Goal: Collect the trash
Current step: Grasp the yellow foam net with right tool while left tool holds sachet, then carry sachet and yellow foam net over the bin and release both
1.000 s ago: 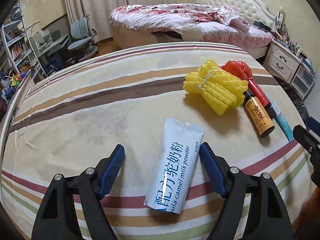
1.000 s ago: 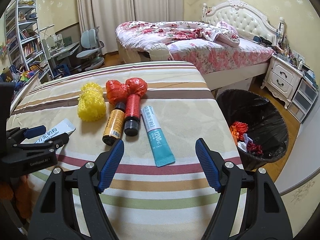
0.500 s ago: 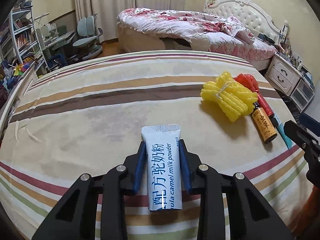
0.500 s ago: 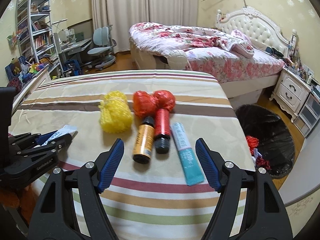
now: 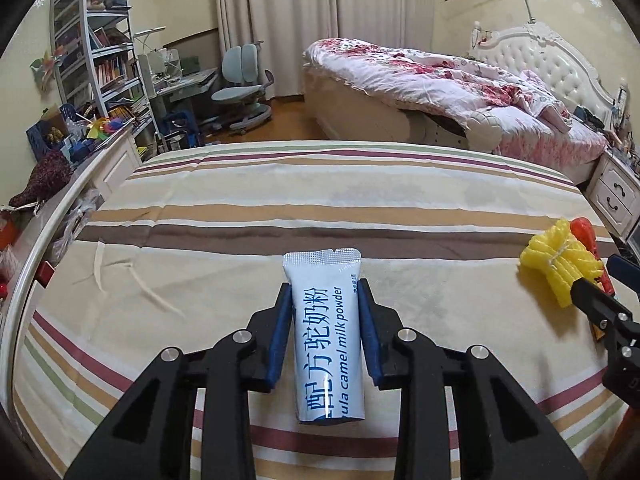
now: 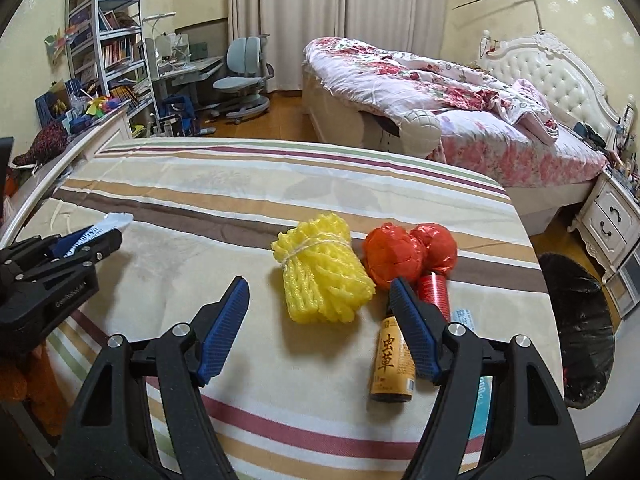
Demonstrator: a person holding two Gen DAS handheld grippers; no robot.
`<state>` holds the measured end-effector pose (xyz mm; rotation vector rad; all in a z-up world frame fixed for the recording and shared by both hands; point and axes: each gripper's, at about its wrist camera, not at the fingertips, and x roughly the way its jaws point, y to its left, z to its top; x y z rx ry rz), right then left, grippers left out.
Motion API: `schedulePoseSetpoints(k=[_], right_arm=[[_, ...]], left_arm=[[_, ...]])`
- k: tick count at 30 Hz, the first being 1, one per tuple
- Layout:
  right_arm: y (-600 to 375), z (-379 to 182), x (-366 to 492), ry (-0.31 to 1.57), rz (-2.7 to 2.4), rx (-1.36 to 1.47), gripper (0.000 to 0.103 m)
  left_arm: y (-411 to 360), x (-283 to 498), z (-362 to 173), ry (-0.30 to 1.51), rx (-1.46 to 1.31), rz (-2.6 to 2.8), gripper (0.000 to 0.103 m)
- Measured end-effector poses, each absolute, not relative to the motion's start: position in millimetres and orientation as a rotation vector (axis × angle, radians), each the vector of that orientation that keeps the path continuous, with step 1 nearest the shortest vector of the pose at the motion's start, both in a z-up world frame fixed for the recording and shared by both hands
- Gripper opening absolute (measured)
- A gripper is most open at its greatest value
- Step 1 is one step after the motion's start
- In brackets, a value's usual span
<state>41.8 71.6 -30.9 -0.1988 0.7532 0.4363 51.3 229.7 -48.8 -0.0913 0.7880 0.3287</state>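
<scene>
Now the left gripper (image 5: 324, 332) is squeezed on the white milk powder packet (image 5: 326, 336), low in the middle of the left wrist view. Its blue pads (image 5: 280, 340) press the packet's two long sides. The packet looks light, soft and a bit shiny, so it could bend or slip. Holding it across the middle, as the pads do, seems a good spot.

The right gripper (image 6: 320, 328) stands wide apart with nothing in it. The yellow foam net (image 6: 322, 276) lies between its fingers, a bit further up in the right wrist view. The net looks very light and squashy; the tied middle seems best to grab.

One second ago, the left jaws stood wide around the packet as it lay flat on the striped cloth (image 5: 280, 220). Since then they closed on it. The right jaws have just closed a little, and they pointed at the blue tube then, not at the net.
</scene>
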Motion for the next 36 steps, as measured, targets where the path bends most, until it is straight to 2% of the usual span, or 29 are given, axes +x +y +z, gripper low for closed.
schedulePoseSetpoints(k=[2,5,9,22,36], right_arm=[[79.4,-38.4,46.3,0.778,0.43,-0.225,0.062],[88.0,-52.2,51.6,0.824,0.416,-0.271,0.042],[93.3,-55.0,44.3,0.803,0.411,-0.309,0.034],[37.7,-6.8,12.6,0.684,0.397,-0.177,0.032],[-90.9,19.9,25.2,0.605,0.164,-0.039,0.032]], left_arm=[[232.0,50.0,-49.4,0.784,-0.099,0.336,0.033],[234.0,47.9,-52.0,0.784,-0.115,0.331,0.033],[233.9,46.4,-55.4,0.792,-0.133,0.316,0.033],[207.9,39.1,-35.3,0.735,-0.163,0.245,0.033],[117.9,58.7,-6.7,0.675,-0.094,0.069,0.033]])
